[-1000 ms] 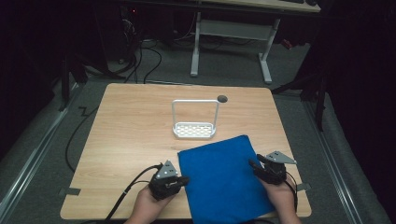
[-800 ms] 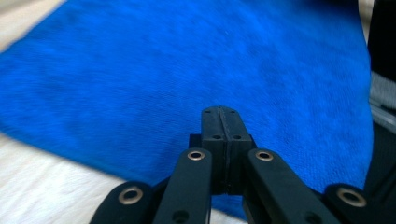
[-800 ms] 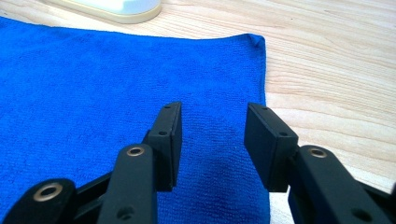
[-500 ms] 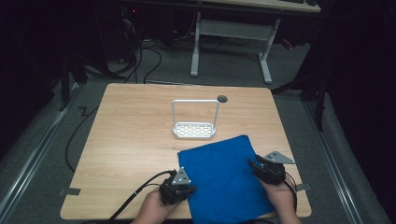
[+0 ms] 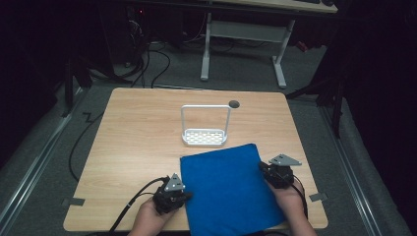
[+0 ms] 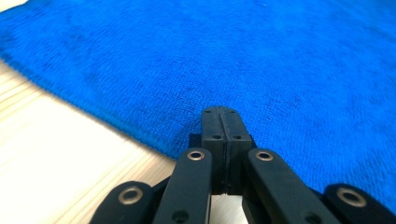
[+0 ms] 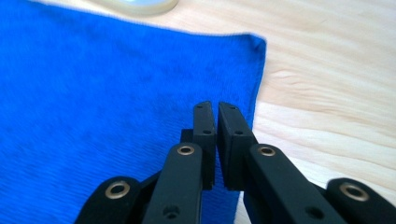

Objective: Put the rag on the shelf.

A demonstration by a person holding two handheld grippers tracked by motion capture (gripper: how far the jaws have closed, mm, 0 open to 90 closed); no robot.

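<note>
Blue towel (image 5: 226,189) lying flat and spread on the near half of the wooden surface (image 5: 137,142), near edge reaching the surface's front rim; laid open like this, presumably, so both side edges offer a grip. At the towel's left edge, near its front corner: left tool (image 5: 172,193), tips at or just over the hem, jaws pressed together with nothing between them. At the towel's right edge, farther up: right tool (image 5: 275,172), jaws nearly closed with a thin slit left, poised over the hem without holding cloth. Just beyond the towel's far edge: white perforated rack (image 5: 205,133) with tall handle, standing upright. Beyond the rack: small dark hole (image 5: 234,103) in the surface.
</note>
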